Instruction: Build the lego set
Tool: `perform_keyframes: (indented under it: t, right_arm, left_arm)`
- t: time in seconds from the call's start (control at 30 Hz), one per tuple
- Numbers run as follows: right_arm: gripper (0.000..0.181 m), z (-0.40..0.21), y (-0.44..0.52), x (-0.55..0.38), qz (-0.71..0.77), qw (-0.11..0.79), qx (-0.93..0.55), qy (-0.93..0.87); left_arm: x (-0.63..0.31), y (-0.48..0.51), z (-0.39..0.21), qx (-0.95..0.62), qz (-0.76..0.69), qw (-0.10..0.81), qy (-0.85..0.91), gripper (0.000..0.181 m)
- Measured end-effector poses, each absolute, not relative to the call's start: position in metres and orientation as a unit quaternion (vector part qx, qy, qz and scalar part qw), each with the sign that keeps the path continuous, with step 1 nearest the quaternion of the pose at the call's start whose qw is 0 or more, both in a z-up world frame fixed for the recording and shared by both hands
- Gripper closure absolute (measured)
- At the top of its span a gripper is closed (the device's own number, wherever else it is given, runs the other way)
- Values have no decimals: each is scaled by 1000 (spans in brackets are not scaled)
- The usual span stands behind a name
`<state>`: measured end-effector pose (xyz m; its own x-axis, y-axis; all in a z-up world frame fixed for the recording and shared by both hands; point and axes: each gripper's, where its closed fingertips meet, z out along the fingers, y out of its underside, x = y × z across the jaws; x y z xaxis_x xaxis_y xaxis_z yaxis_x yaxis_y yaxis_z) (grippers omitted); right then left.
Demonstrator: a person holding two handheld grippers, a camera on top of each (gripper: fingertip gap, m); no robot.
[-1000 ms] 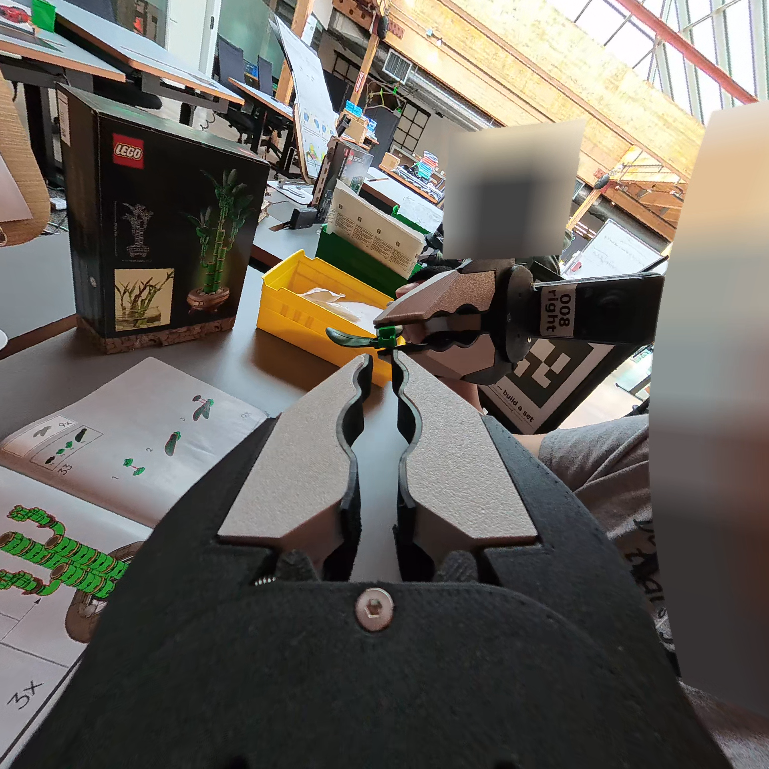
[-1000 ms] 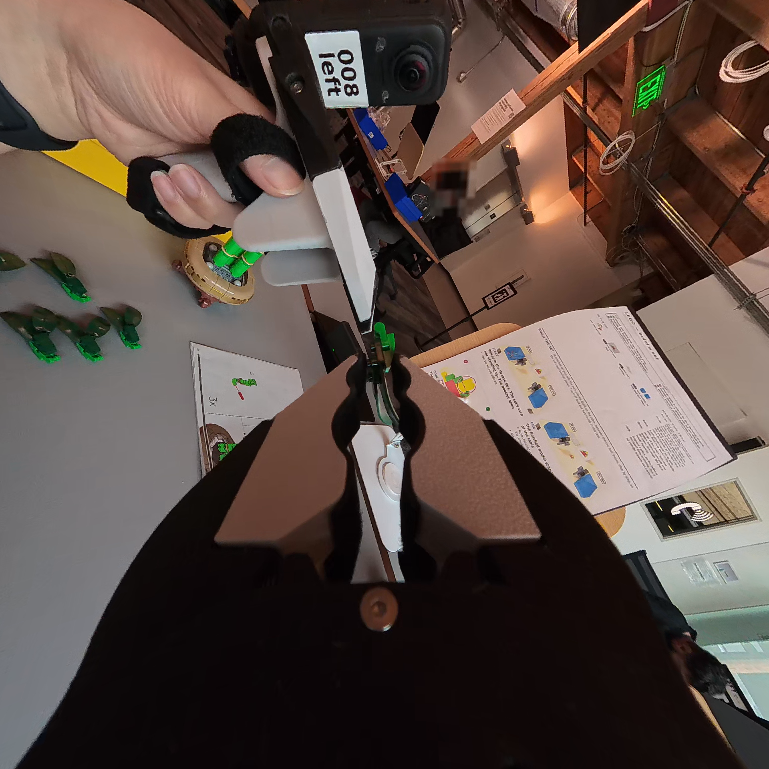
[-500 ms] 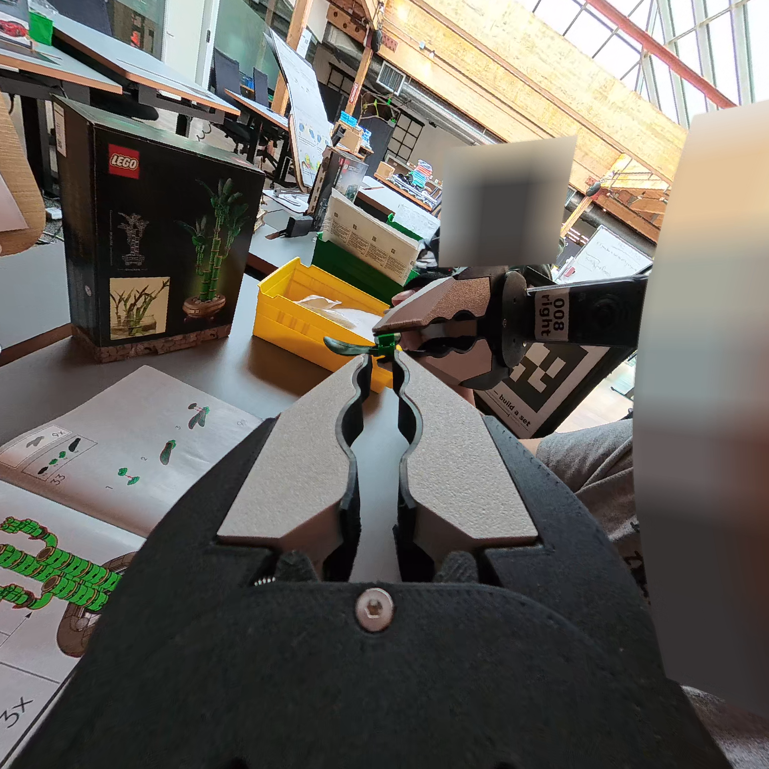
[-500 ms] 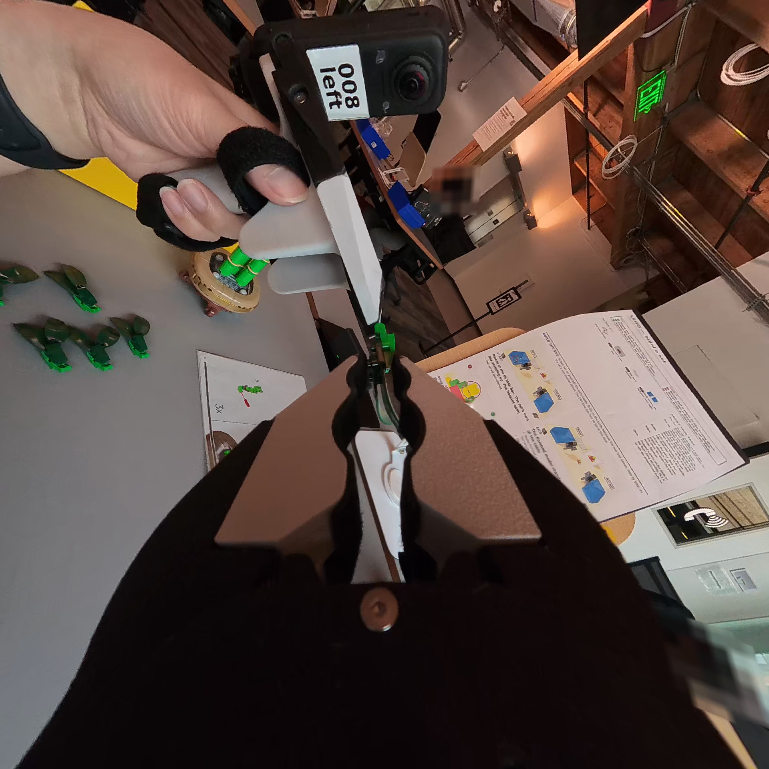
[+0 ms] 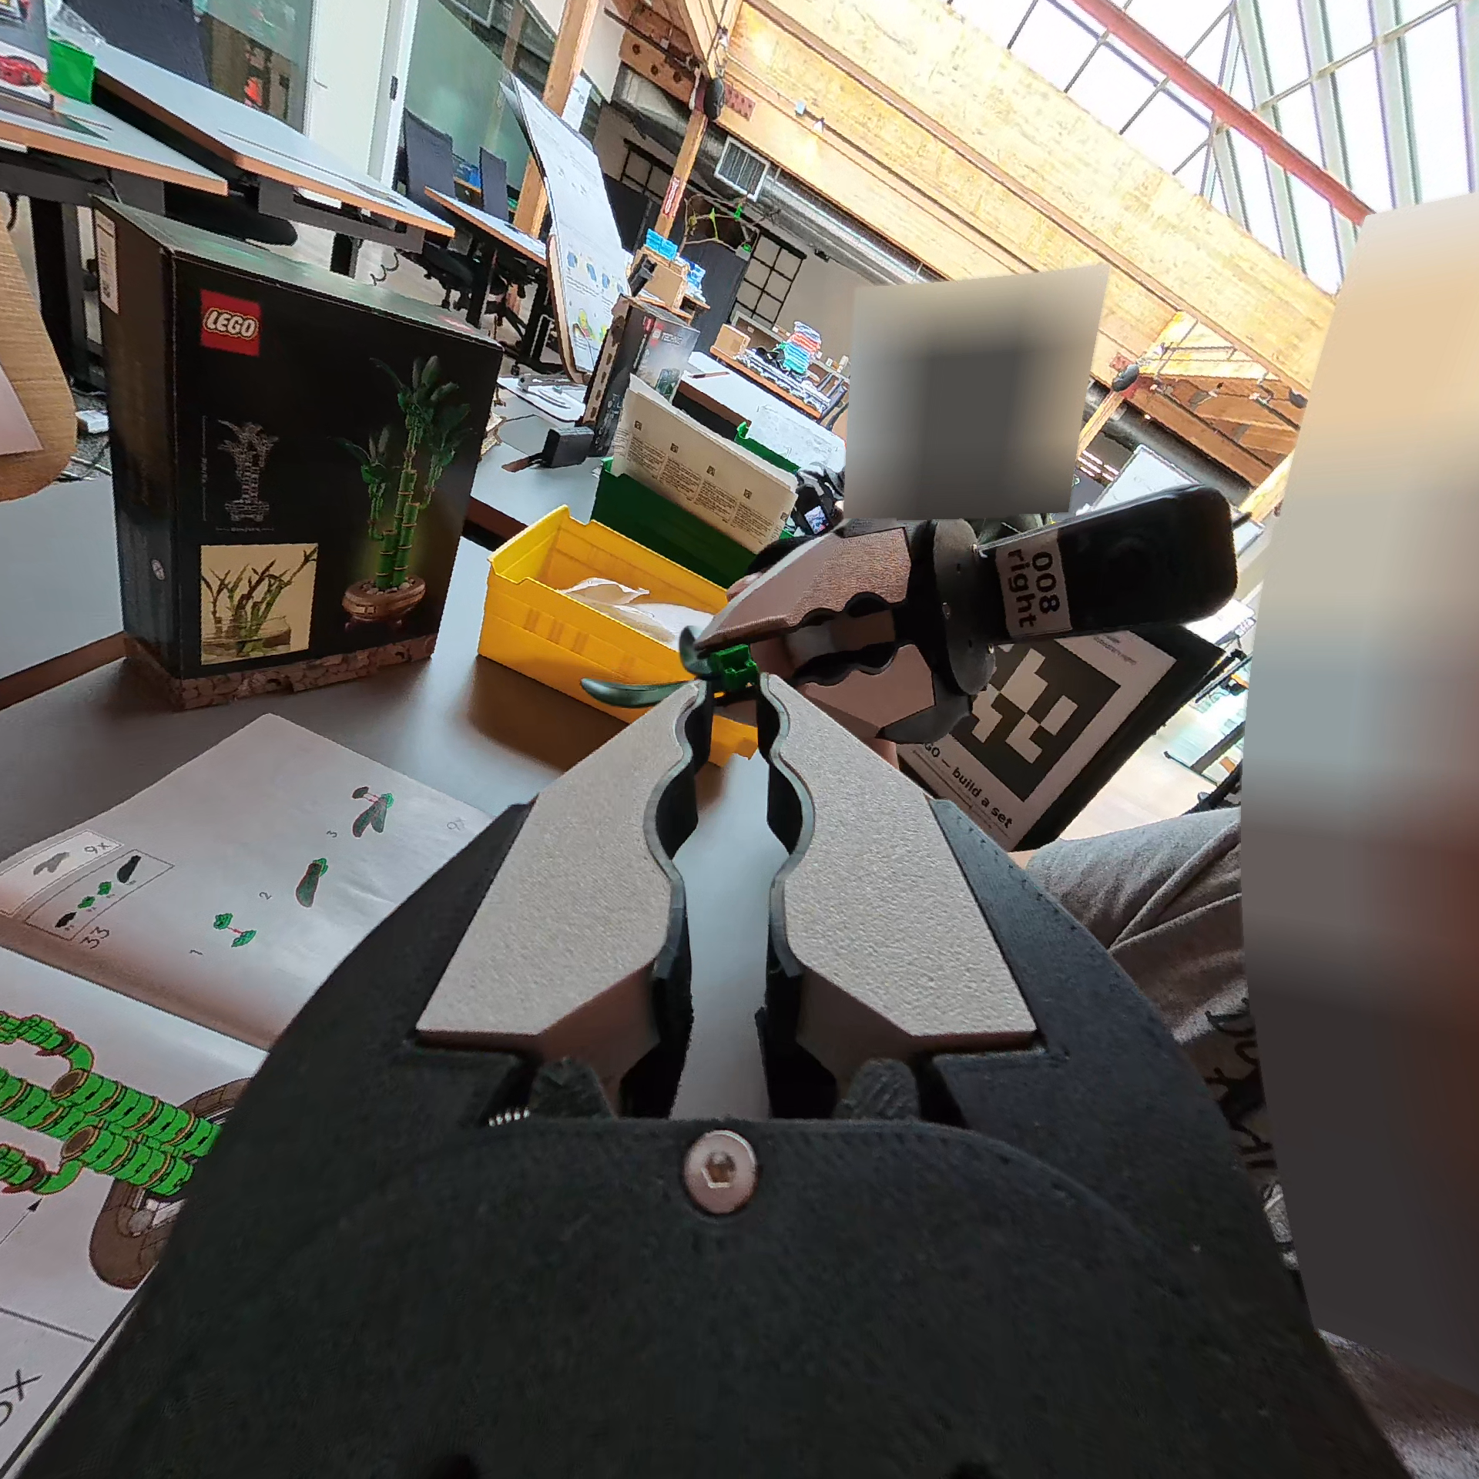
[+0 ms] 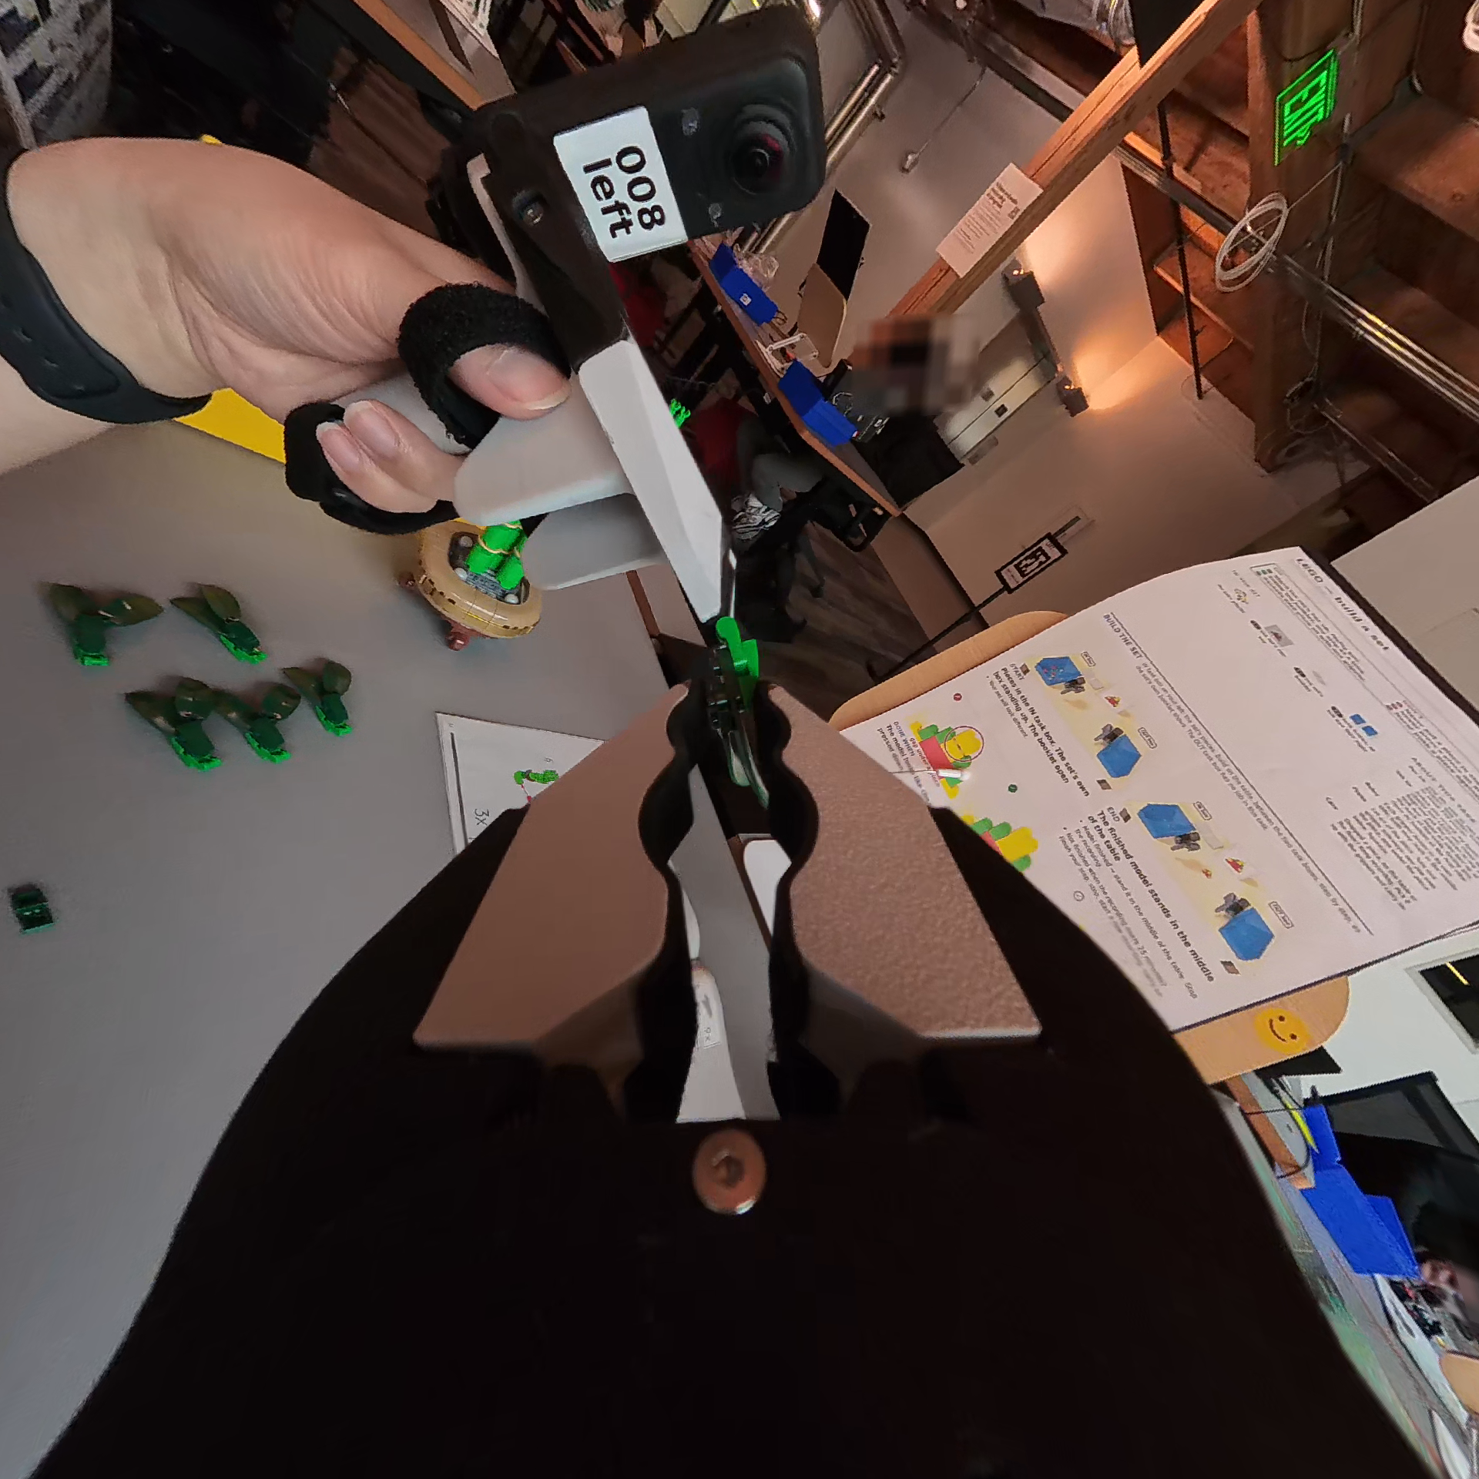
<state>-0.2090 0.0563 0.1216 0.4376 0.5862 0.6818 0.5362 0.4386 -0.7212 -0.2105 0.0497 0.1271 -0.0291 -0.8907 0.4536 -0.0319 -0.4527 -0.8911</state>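
Observation:
My left gripper (image 5: 732,695) and right gripper (image 6: 727,698) meet tip to tip in the air above the grey table (image 6: 200,1000). The right gripper is shut on a dark green leaf piece (image 6: 735,732), which sticks out leftward in the left wrist view (image 5: 632,690). A small bright green piece (image 5: 732,666) sits on the leaf's end, and the left gripper's tips close on it; it also shows in the right wrist view (image 6: 738,648). Several finished leaf clusters (image 6: 200,708) lie on the table. A tan pot base with green stalks (image 6: 480,580) stands behind the left gripper.
The open instruction booklet (image 5: 200,880) lies at the left. A black set box (image 5: 296,480) and a yellow bin (image 5: 576,620) stand behind it. A printed sheet on a board (image 6: 1160,760) leans at the right. A loose green piece (image 6: 32,908) lies near the table's left. Less than 4 cm separates the two grippers' tips.
Both grippers stay tip to tip on the leaf piece. The right gripper's body has tilted upward in the left wrist view, and the pair has shifted slightly over the table.

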Motion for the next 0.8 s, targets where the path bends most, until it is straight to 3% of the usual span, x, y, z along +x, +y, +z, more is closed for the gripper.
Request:
perform_keyframes:
  t: [0.8]
  right_arm:
    - [172,115,62,-208,6,652,-540,-532]
  left_arm:
    - [-209,54,123,-608,-601,353,379,172]
